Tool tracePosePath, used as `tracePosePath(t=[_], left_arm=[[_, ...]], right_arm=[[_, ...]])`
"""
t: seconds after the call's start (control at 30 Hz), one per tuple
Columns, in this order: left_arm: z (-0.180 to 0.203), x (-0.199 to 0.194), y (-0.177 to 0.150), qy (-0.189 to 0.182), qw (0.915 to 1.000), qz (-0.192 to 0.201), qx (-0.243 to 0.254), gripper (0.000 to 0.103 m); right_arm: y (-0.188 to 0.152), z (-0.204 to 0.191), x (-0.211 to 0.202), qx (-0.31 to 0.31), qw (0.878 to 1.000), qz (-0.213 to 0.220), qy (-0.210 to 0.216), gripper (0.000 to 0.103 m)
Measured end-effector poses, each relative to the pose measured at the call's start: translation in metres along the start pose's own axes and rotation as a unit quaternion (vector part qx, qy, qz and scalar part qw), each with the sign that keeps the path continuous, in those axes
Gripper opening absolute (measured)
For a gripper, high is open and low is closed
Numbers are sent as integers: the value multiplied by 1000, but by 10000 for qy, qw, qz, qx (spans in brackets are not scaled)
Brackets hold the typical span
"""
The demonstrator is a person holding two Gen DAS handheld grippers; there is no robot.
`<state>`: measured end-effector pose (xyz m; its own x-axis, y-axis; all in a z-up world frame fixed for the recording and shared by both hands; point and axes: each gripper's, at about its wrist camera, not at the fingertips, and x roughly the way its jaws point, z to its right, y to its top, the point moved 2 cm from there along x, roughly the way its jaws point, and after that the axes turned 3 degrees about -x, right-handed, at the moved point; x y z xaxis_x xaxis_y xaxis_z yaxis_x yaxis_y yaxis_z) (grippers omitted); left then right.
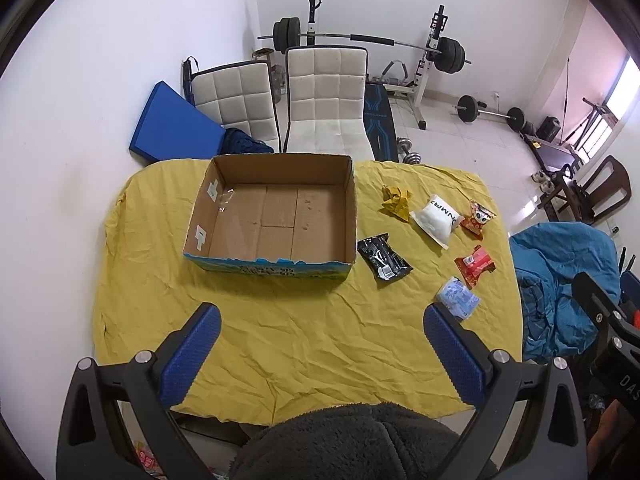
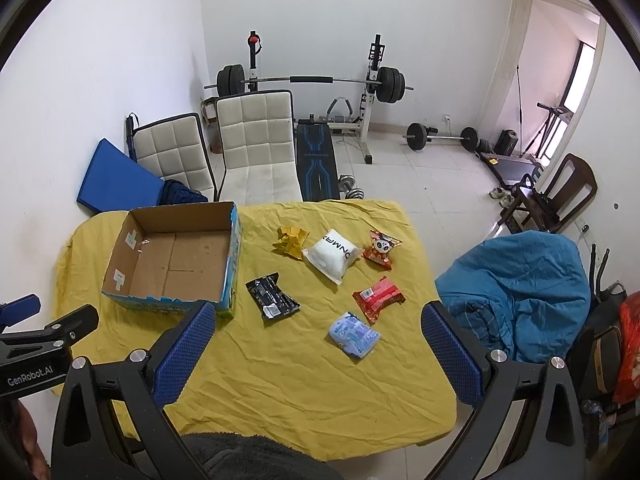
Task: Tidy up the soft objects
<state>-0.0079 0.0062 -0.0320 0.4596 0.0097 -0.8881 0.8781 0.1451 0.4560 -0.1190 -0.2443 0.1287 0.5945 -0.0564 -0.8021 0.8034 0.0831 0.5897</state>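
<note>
Left gripper (image 1: 322, 312): your jaws stand wide apart, holding nothing, above the near part of the cloth. Its blue pads (image 1: 191, 354) fill the lower corners of its own view.
Right gripper (image 2: 319, 312): jaws also wide apart and empty, above the near right of the table. Its right pad hides part of the table's right edge.
Box (image 1: 276, 184): open cardboard, on the left half of the yellow cloth (image 1: 300, 340). You can see its floor, with nothing in it. The print on its near outer wall is too small to read.
Black packet (image 2: 272, 298): just right of the box, apart from it.
Yellow packet (image 2: 291, 241): crumpled, toward the far side; touching or just beside the white pouch, you cannot tell which.
White pouch (image 2: 330, 258): middle of the group, lettering upside down and cut off at the fold.
Panda packet (image 2: 381, 249): right of the white pouch, very close to it.
Red packet (image 2: 378, 298): nearer you, right side.
Light blue packet (image 2: 354, 334): nearest to you; in the left view the right pad covers its lower corner.
Dark fleece (image 1: 352, 440): at the bottom edge of both views, cut off; what it belongs to is unclear.
Blue bedding (image 2: 520, 292): heaped right of the table, partly behind the gripper.
</note>
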Motion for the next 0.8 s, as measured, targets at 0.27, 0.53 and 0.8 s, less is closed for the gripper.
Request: tracePosePath(t=[0.27, 0.53, 0.8], left_arm=[[0, -5, 2, 23, 9999, 118, 12, 103], [2, -9, 4, 45, 9998, 180, 20, 103], [1, -14, 6, 62, 9996, 265, 27, 103]], right_arm=[[4, -3, -5, 1, 10000, 26, 39, 103], [8, -4, -7, 4, 10000, 44, 51, 103], [17, -7, -9, 11, 9999, 71, 85, 103]])
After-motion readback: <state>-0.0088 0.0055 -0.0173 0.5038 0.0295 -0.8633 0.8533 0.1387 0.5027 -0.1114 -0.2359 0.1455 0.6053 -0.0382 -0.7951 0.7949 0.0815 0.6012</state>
